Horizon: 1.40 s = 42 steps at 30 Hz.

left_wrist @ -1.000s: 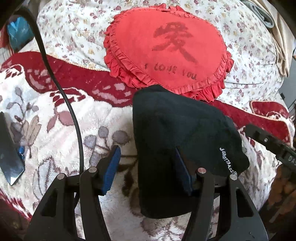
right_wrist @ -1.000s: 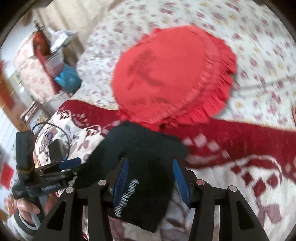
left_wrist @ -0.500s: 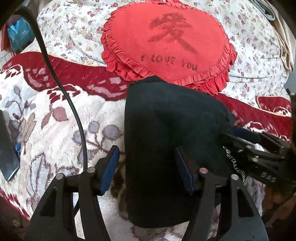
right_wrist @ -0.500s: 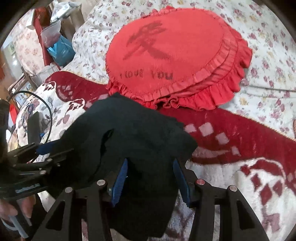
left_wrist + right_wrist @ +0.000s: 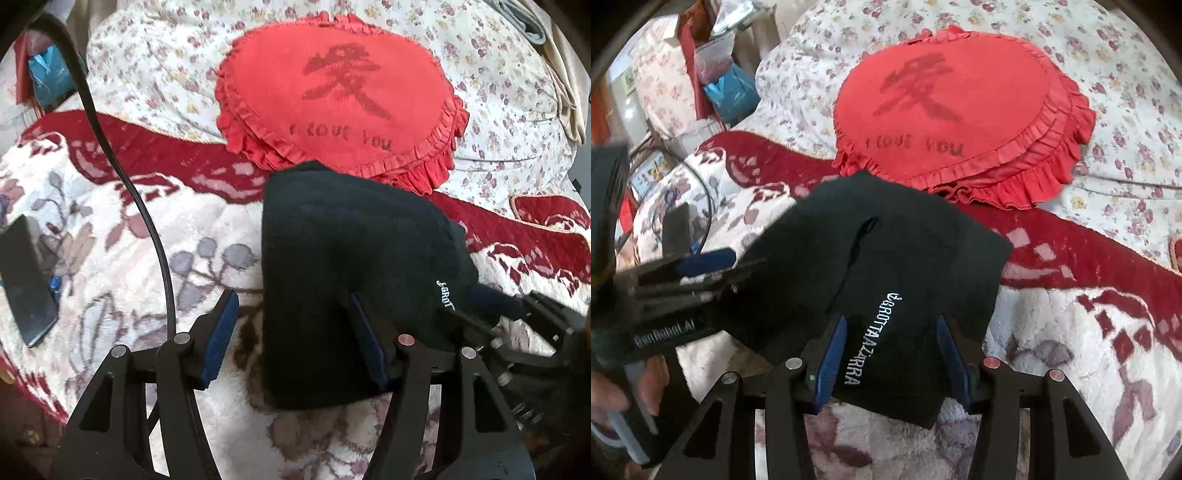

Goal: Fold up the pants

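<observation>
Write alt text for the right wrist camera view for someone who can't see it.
Folded black pants with white lettering lie on a floral blanket, their near edge between the open right tongs. The left tongs reach in from the left side, and a red heart pillow sits behind.

Folded black pants lie on the plush blanket, left gripper spread over their near-left edge

Ahead of me the red cushion blocks the way just past the pants. On my left the blanket lies open up to the cable and phone. On my right bare blanket runs wide.
</observation>
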### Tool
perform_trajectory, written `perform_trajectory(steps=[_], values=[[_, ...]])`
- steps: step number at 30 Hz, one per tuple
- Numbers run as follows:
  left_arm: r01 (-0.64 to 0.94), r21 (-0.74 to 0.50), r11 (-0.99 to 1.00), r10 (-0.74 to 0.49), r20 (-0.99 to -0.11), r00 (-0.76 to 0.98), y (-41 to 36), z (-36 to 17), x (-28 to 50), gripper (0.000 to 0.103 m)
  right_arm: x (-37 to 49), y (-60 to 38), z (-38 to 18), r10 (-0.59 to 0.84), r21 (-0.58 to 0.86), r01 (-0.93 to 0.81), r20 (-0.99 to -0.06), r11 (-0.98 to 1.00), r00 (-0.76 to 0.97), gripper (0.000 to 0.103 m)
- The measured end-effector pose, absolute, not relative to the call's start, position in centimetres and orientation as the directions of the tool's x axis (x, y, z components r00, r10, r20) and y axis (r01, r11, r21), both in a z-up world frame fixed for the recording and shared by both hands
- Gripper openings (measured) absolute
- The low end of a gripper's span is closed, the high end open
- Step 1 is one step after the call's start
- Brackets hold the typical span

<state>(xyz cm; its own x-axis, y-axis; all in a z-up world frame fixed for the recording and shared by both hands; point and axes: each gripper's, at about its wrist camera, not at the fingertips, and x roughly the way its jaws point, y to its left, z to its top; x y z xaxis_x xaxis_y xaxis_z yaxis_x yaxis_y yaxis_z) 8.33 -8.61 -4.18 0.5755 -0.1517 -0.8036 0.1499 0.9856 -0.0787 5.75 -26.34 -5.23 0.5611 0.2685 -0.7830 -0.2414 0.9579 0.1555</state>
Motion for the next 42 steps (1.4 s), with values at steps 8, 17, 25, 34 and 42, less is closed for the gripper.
perform_trajectory(steps=[8,17,25,34,42], values=[[0.101,-0.054,0.993,-0.107,-0.746,0.658,-7.7,-1.8,5.8,0.062,3.6,-27.2,-1.0,0.265,0.176,-0.200,-0.712,0.964,0.650,0.053],[0.111,-0.007,0.994,-0.083,-0.703,0.706,-7.8,0.1,3.2,0.062,2.0,-27.0,0.3,0.264,0.191,-0.183,-0.696,0.964,0.668,0.062],[0.097,-0.018,0.995,-0.083,-0.692,0.717,-7.4,1.1,1.9,0.062,1.2,-26.4,1.1,0.268,0.182,-0.198,-0.695,0.963,0.667,0.065],[0.102,-0.008,0.995,-0.080,-0.686,0.723,-7.5,1.5,1.3,0.062,0.9,-26.4,1.1,0.275,0.194,-0.195,-0.694,0.961,0.666,0.066],[0.105,0.001,0.995,-0.075,-0.687,0.723,-7.8,1.4,1.2,0.062,0.9,-26.2,0.7,0.281,0.197,-0.200,-0.705,0.960,0.652,0.066]])
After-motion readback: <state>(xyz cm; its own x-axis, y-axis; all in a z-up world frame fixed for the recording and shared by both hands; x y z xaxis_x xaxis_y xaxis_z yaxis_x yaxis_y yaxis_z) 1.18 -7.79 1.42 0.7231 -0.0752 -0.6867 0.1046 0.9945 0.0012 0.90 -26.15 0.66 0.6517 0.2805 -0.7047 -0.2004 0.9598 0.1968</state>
